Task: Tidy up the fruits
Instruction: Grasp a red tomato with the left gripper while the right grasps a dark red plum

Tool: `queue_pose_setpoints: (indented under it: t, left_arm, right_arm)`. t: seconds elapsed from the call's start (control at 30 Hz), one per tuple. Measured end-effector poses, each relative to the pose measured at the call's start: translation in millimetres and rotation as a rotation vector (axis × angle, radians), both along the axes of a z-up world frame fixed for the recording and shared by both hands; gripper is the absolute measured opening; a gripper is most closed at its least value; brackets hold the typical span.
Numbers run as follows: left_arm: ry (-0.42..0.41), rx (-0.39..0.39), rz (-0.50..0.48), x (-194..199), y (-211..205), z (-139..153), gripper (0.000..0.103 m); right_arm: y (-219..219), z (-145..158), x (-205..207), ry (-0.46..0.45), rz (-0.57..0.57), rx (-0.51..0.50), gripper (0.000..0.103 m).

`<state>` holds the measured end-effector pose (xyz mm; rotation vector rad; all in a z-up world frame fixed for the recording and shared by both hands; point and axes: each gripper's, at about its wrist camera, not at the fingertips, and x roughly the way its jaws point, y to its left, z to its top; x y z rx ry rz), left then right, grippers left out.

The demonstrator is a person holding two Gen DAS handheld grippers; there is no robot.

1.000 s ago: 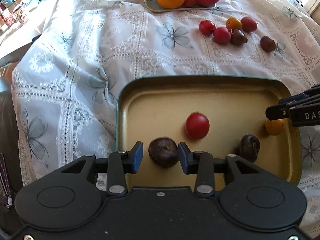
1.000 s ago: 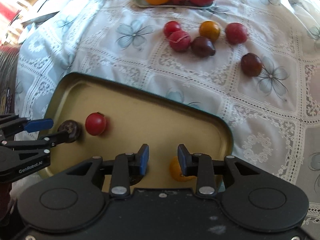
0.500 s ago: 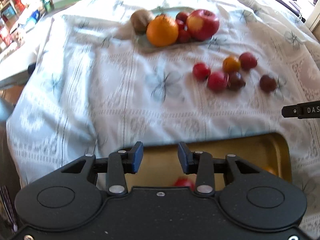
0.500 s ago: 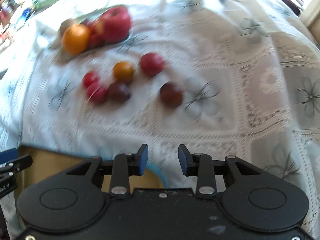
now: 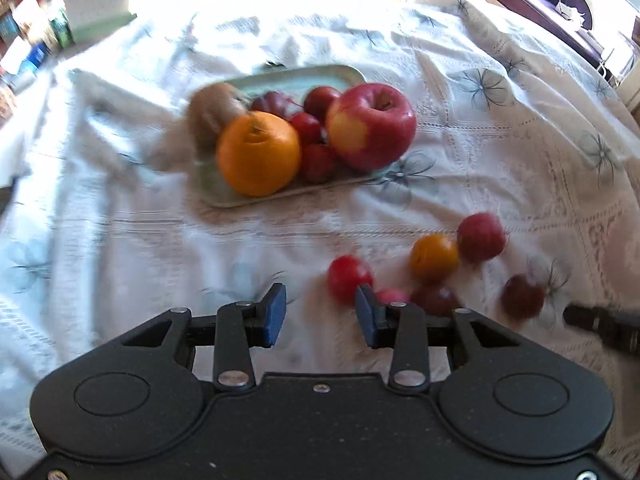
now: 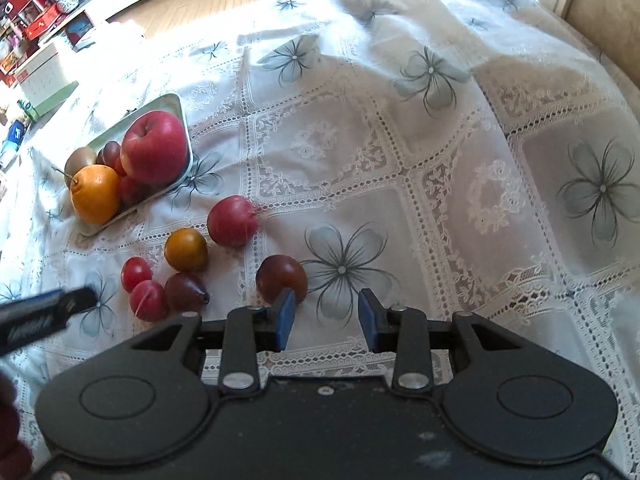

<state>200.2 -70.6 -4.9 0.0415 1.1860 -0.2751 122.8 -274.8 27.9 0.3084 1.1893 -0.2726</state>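
Several small loose fruits lie on the lace tablecloth: a red plum, a yellow one, a small red one, a pinkish one and a dark pointed one. A dark plum sits just past the left finger of my right gripper, whose jaws are opening with nothing between them. My left gripper is open and empty; a small red fruit lies just beyond its right finger. The view is blurred.
A pale green tray at the back holds an orange, a big red apple, a kiwi and small red fruits. A white box and shelves of clutter stand beyond the table's far left edge.
Both grippers have moved away from the gold tray, which has left both views, toward the loose fruits. The left gripper left a dark fruit in that tray. The right jaws stand wider.
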Motion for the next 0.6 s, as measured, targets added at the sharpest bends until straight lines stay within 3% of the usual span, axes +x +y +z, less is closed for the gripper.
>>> queue_pose_setpoints:
  t: [0.13, 0.43, 0.6]
  left_arm:
    - [0.061, -0.033, 0.002, 16, -13, -17, 0.047]
    - [0.068, 0.031, 0.006, 26, -31, -38, 0.047]
    - [0.083, 0.039, 0.016, 31, -32, -44, 0.048]
  right_arm:
    - [5, 0, -1, -0.02, 0.012, 0.005, 0.038]
    - [16, -18, 5, -0.059, 0.075, 0.012, 0.039]
    - [15, -30, 11, -0.078, 0.055, 0.036, 0.041]
